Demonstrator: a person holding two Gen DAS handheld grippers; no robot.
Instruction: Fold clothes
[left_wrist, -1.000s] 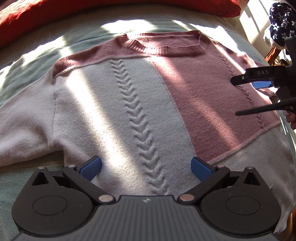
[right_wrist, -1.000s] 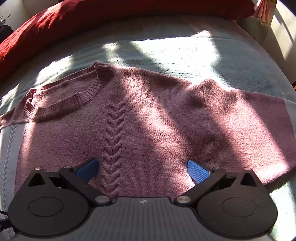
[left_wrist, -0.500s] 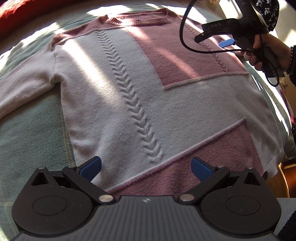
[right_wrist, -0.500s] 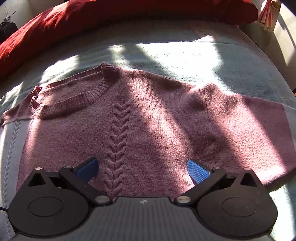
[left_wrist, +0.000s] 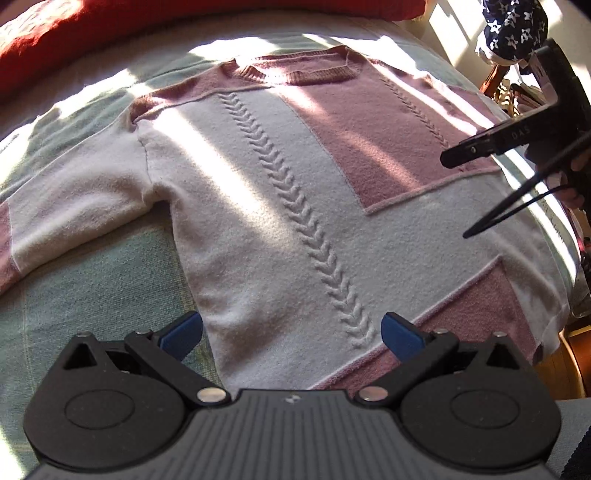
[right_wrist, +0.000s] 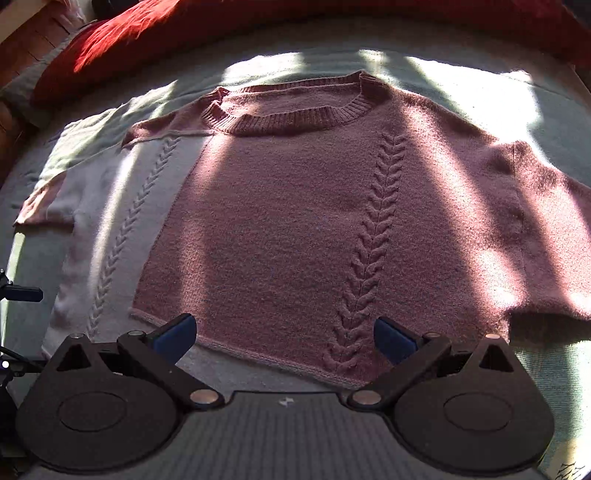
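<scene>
Sweater (left_wrist: 280, 206), "DAS"-marked right gripper (left_wrist: 458, 195)

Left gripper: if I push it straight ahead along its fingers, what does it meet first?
Probably the sweater: the open left gripper points at its white lower body, near the braided cable stitch. Nothing shows in between, though the height above the knit is unclear.

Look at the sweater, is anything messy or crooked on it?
Nothing much stands out. The sweater lies flat, front up, on the green bedcover, sleeves spread out to the sides. Only its neckline is a little rumpled at the left corner. Both tongs, left and right, are open and hold nothing.
</scene>
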